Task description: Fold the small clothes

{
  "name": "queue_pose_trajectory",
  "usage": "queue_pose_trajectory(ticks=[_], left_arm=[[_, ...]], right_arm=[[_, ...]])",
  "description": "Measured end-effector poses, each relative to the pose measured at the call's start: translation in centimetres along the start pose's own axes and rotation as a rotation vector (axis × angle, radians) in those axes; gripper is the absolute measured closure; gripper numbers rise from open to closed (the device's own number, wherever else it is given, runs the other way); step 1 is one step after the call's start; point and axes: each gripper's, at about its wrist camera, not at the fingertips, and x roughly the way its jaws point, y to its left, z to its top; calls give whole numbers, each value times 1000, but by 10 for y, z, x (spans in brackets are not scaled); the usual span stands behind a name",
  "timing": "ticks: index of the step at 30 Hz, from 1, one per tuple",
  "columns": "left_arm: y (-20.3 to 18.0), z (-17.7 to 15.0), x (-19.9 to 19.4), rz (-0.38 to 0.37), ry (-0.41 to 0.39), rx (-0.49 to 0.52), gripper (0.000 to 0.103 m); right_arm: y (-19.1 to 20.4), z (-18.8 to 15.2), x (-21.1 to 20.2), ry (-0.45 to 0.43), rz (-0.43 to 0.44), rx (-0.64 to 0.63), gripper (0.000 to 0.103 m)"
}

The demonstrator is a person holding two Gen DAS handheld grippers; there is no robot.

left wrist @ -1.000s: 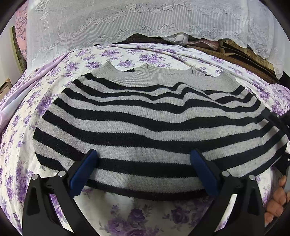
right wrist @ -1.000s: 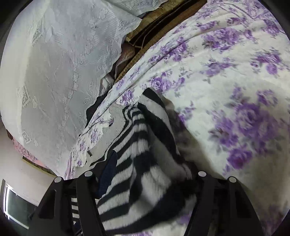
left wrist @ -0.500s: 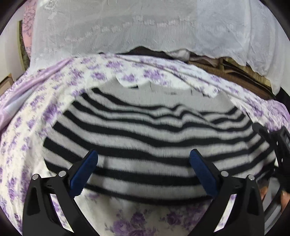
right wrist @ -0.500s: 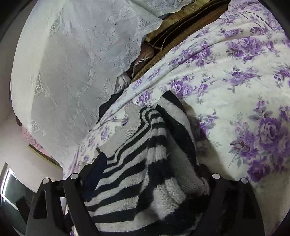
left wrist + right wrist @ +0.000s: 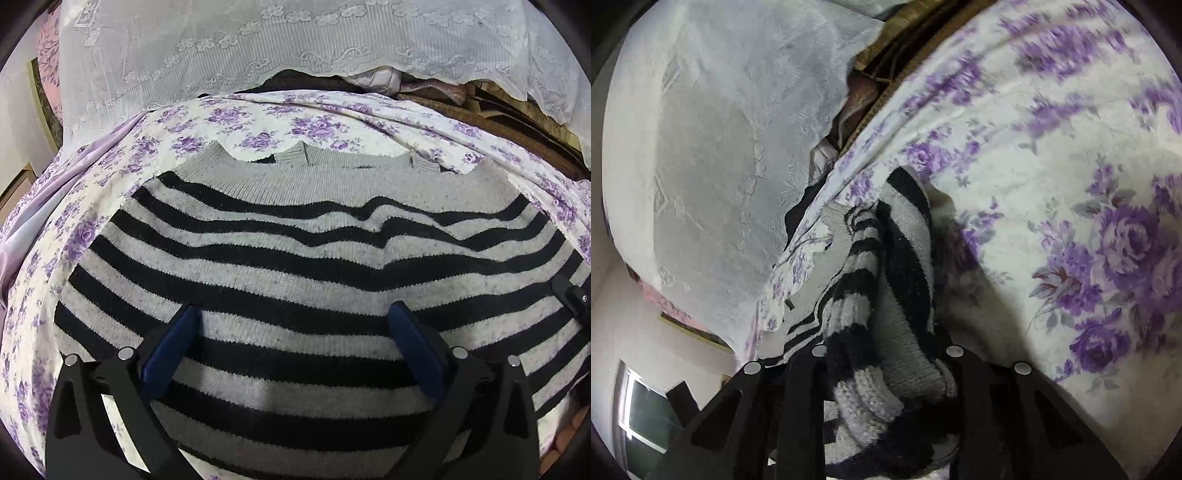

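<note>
On the bed: purple flower sheet, with a grey and black striped sweater spread flat on top.
Left side: left gripper up over the near hem, blue fingers wide apart, holding nothing.
Middle: sweater body flat, stripes a bit wavy, grey neck at the far end near the lace curtain.
Right side: right gripper pinched tight on the sweater's side edge, thick knit bunched up between its black fingers.
Lifted part: right edge of the sweater pulled up off the sheet in a ridge.
Done so far: laid out flat, one side grabbed; looks like the very start of the first fold.
Left to do: bring that side across, likely fold the other side too, then fold bottom to top and smooth out.
</note>
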Motion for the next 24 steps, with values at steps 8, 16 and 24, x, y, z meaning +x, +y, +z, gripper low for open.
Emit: queue_pose_trajectory(ticks=[8,16,24], left_arm=[[3,-4,-5,-18,-6,1,4],[33,-14,-18,-5,1,46,4],[17,-5,-37,48,-58,69,4]], right_arm=[[-7,-1,-1,12,26,26,77],[-7,-1,-3,-13,54,32,77],[-10,-1,-5,-11,51,31,77]])
